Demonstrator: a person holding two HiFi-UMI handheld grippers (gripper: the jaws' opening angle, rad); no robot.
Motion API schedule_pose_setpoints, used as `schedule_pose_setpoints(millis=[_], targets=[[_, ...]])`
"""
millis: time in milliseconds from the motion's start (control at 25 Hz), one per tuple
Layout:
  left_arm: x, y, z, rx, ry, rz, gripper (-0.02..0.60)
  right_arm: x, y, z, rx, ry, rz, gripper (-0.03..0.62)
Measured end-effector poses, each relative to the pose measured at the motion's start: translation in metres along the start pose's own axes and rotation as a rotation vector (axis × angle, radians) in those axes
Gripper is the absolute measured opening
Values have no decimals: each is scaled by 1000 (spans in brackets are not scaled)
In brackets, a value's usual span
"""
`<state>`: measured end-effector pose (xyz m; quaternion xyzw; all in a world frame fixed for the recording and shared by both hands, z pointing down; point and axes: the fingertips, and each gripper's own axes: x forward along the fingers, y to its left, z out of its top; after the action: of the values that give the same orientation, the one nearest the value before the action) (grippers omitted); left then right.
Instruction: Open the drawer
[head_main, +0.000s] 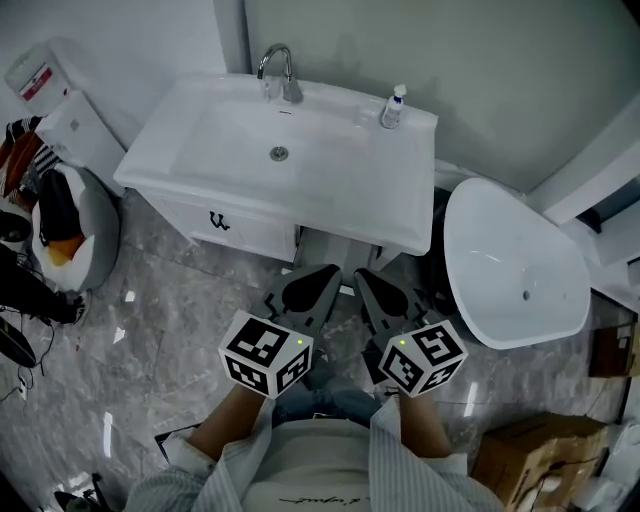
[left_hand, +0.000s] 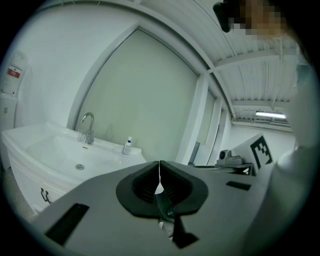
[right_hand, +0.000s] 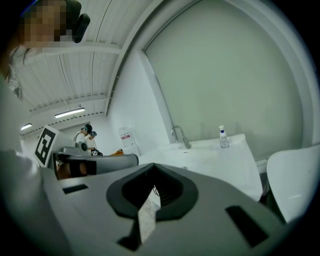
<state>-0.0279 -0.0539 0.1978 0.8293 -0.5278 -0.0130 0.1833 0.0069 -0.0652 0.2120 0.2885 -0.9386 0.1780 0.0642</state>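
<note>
Grey marbled floor (head_main: 150, 330) underfoot, pale walls all round, and we're in a bathroom facing a white vanity. Its basin (head_main: 250, 150) takes the top, with a chrome tap (head_main: 282, 72) at the back and a small pump bottle (head_main: 393, 108) on the back right corner. Off to the right, a white toilet (head_main: 510, 265) with its lid down; a cardboard box (head_main: 530, 455) sits near the bottom right. On the left, a rounded grey, white and orange object (head_main: 65, 235) rests on the floor against the wall.

Now the drawer (head_main: 250, 232): it's right under the basin's front edge, on the left part of the cabinet, and it carries a dark handle (head_main: 220, 221). From the head view its front looks pushed in.

The person stands square to the vanity with both tools held up in front. Left gripper (head_main: 332, 271): jaws pressed together, tip to tip, nothing between them, as its own view confirms. Right gripper (head_main: 362, 275): same story, jaws closed on each other and empty. The two sit just beside one another, tips angled inward, their marker cubes towards the body. Neither is touching the drawer or its handle. The left gripper view shows that handle down at the lower left, well away from the jaws.
</note>
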Motion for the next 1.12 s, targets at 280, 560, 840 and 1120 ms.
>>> schedule_pose_setpoints(millis=[280, 560, 840, 1120], targets=[[3, -12, -5, -2, 6, -43, 18, -10, -2, 0, -2, 2, -12, 8], [4, -11, -3, -3, -3, -54, 18, -8, -2, 3, -7, 0, -12, 8], [8, -7, -2, 26, 3, -46, 18, -3, -2, 0, -18, 23, -3, 8], [6, -4, 9, 71, -33, -62, 19, -4, -3, 0, -18, 28, -5, 8]])
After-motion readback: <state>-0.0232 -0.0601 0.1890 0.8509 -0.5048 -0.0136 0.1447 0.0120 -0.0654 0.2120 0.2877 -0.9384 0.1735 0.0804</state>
